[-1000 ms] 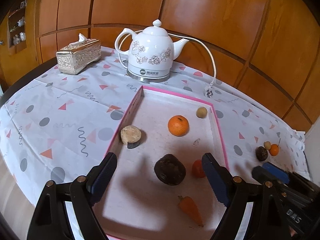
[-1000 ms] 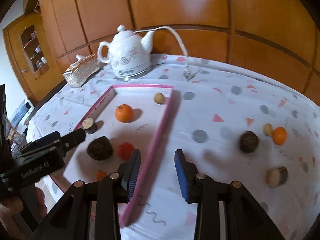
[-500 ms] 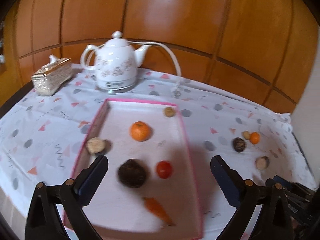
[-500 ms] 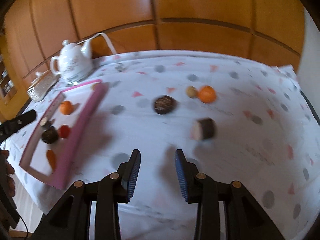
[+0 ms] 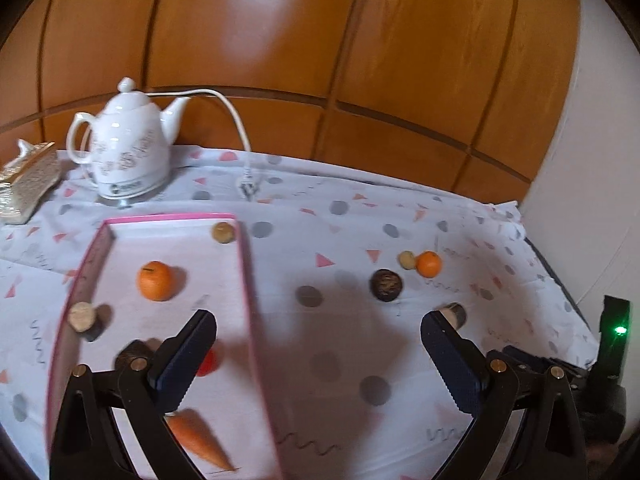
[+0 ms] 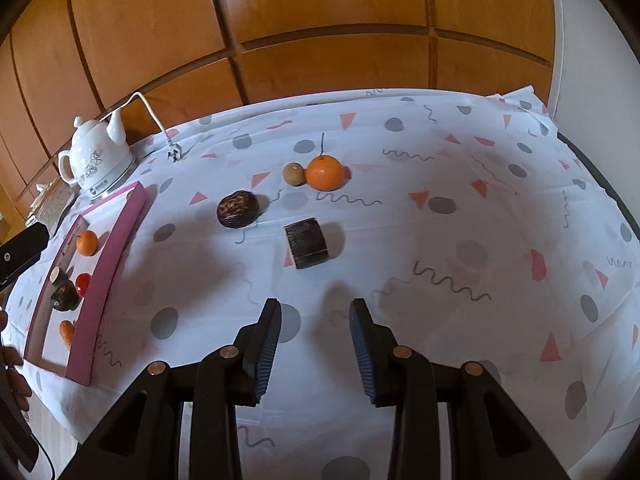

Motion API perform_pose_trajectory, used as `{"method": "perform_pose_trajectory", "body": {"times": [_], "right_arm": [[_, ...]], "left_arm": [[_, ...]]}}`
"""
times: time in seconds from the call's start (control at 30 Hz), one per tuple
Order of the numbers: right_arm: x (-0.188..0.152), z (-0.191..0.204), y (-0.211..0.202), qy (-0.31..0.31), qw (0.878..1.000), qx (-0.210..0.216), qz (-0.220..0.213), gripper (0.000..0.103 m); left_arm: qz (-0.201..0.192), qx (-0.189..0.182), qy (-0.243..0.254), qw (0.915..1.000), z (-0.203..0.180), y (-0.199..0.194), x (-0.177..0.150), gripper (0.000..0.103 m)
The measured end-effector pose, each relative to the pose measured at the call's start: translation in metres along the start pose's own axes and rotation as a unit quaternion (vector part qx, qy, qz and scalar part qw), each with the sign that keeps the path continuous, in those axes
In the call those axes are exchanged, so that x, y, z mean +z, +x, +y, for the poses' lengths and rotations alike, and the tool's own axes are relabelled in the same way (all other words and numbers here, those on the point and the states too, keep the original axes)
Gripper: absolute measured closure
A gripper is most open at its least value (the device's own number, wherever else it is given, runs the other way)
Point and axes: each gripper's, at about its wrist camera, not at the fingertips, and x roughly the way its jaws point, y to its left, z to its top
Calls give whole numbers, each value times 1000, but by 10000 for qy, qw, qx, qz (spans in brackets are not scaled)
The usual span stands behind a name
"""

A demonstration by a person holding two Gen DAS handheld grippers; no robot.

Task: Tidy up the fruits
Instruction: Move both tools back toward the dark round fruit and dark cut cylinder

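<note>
Four fruits lie loose on the patterned cloth of the counter (image 6: 460,168), to the right of the tray: an orange (image 6: 325,172) with a small yellowish-brown fruit (image 6: 294,174) touching its left side, a dark wrinkled round fruit (image 6: 237,209) nearer and to the left, and a dark cut piece with a pale end (image 6: 307,242) nearest the right tool. The pink-rimmed tray (image 5: 245,280) holds a second orange (image 5: 155,280), a small tan fruit (image 5: 223,232) in its far right corner, a pale-faced cut piece (image 5: 82,317) against the left rim, a dark round fruit (image 5: 130,356) and a red fruit (image 5: 208,362) both partly hidden by a finger of the left tool, and a carrot (image 5: 194,438) near the front edge. The left tool (image 5: 320,346) hovers above the tray's right rim with its jaws spread wide and nothing between them. The right tool (image 6: 314,330) is held above the bare cloth, in front of the cut piece, its jaws narrow but parted and empty. Behind the tray stands a white teapot (image 5: 126,148) on its base, with a white cord (image 5: 236,120) trailing to a plug on the cloth; a silver tissue box (image 5: 26,184) sits at the far left. Wooden wall panels (image 6: 320,20) back the counter.
</note>
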Motion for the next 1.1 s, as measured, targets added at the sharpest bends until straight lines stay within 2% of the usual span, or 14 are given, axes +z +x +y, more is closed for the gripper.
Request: {"method": "perform_pose_trajectory", "body": {"times": [0.4,0.8,1.1], "right_arm": [[0,-9,5,85,9999,-56,82,67],[1,-9,5,34,9999,-120,64,66],[14,7,7,-188,9998,-57,-51,62]], "left_arm": [[800,-38,532,9954,-33,44,-9,0],[844,204,500,9950,-37,58,-9,0],[939,145,548,9940,-43,75,-4,0]]}}
